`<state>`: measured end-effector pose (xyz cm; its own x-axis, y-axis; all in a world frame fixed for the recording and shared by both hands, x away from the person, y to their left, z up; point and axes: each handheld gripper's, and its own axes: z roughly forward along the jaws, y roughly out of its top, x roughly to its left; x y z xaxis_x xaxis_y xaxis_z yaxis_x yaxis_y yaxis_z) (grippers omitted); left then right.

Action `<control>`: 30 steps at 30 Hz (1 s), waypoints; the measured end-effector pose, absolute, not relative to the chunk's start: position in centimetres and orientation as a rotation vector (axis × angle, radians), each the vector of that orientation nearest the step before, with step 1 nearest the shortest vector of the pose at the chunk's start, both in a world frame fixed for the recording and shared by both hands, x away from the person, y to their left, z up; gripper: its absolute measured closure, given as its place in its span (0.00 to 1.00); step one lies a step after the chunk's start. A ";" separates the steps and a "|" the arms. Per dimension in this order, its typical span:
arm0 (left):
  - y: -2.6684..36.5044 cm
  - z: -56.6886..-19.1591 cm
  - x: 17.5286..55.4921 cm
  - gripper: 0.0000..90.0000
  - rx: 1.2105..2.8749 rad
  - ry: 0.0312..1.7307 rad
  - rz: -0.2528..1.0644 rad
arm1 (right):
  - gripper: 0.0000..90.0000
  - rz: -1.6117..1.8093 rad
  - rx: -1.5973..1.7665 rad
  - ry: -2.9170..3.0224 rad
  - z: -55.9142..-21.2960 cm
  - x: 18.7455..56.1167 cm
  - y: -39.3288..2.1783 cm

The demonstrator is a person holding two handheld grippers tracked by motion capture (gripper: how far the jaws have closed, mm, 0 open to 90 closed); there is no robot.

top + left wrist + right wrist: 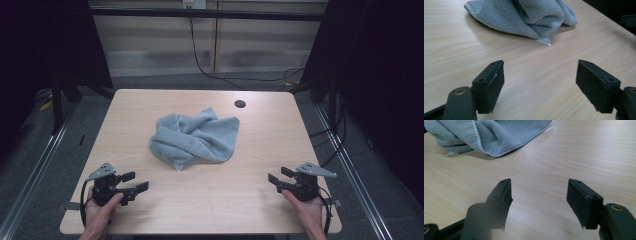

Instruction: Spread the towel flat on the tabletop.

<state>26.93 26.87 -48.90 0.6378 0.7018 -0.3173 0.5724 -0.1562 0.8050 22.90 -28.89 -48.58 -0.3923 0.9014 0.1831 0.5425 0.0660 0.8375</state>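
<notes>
Grey towel [195, 139] lies crumpled mid-table, untouched; left gripper [136, 183] and right gripper [276, 179] wait near, jaws wide and empty, so next comes reaching for its edges.

Pale grey-blue towel [195, 139] with white tag [544, 41], light wood-grain table [260, 200], black tools

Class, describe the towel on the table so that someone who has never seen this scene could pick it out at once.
Find the light wooden table with a small dark hole near its far edge. At its middle lies the towel, crumpled, grey-blue and fluffy. It is the one soft thing there, apart from both grippers.
</notes>
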 end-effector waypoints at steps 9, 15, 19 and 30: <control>26.4 -48.6 26.9 0.29 1.833 0.968 0.129 | 0.43 1.254 1.387 2.069 -48.5 23.0 -27.3; 25.5 -47.9 27.1 0.33 1.841 0.935 0.136 | 0.48 1.288 1.298 2.137 -47.5 23.2 -25.6; 24.9 -47.3 28.9 0.38 1.819 0.932 0.130 | 0.49 1.324 1.241 2.170 -46.7 24.2 -24.0; 22.9 -46.2 35.3 0.44 1.821 0.937 0.232 | 0.48 1.368 1.118 2.315 -47.5 32.8 -17.5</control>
